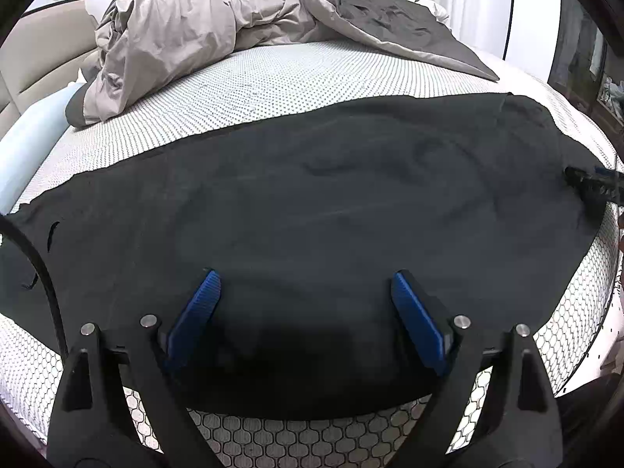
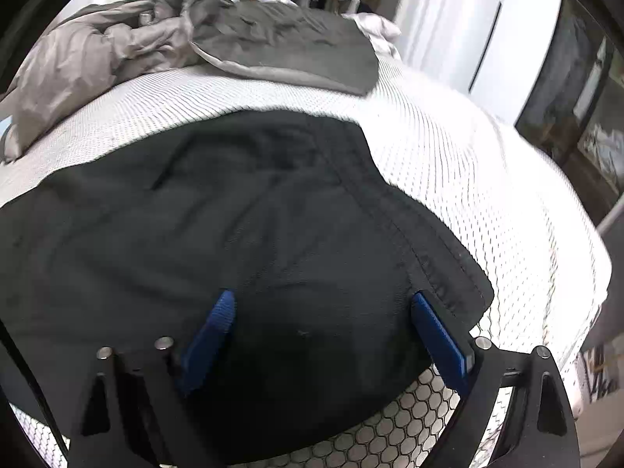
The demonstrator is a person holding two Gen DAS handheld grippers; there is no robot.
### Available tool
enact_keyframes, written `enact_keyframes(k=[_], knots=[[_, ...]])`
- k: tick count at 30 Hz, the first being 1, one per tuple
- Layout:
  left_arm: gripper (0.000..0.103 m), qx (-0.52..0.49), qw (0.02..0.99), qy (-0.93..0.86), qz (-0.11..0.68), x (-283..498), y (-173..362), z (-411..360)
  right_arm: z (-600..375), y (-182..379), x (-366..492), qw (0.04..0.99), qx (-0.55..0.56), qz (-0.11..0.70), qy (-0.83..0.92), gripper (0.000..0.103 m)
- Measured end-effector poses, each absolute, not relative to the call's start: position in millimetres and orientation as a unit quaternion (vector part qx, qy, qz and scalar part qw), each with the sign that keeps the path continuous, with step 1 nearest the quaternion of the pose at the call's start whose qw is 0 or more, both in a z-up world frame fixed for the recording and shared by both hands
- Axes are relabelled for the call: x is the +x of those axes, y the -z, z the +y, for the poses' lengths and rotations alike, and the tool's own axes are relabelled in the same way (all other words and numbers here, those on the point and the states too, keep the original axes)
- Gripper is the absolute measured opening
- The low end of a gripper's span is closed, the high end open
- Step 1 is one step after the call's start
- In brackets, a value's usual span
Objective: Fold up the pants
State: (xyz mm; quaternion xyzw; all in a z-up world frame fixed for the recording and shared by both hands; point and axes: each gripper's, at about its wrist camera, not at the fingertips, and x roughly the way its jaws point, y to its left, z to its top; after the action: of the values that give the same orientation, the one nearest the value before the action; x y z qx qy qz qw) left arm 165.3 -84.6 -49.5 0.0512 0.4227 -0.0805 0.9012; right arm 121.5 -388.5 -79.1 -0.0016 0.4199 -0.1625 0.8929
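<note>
One black pants (image 1: 312, 195) flat on mattress (image 1: 253, 78); two grippers, left (image 1: 306, 292) and right (image 2: 325, 312), both spread wide, empty.

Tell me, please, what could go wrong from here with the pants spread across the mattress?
Both grippers, left gripper and right gripper, hover open over the black pants, so a pinch might catch only the top layer. The right one sits near the seamed edge, which could slip out. The crumpled duvet limits room behind.
</note>
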Motion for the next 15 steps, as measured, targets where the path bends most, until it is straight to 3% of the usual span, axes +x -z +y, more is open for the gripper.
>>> enact_keyframes(k=[4, 12, 15], knots=[[0.088, 0.047, 0.909, 0.090, 0.404, 163.6, 44.1, -84.0, -375.0, 58.8, 116.5, 0.917, 0.000, 0.373, 0.141, 0.095], [0.088, 0.076, 0.903, 0.082, 0.415, 176.5, 55.1, -94.6, -400.9, 62.9, 135.4, 0.881, -0.047, 0.391, 0.262, 0.095], [0.089, 0.072, 0.899, 0.081, 0.423, 179.5, 59.3, -93.3, -415.8, 57.7, 125.1, 0.887, -0.015, 0.381, 0.262, 0.095]])
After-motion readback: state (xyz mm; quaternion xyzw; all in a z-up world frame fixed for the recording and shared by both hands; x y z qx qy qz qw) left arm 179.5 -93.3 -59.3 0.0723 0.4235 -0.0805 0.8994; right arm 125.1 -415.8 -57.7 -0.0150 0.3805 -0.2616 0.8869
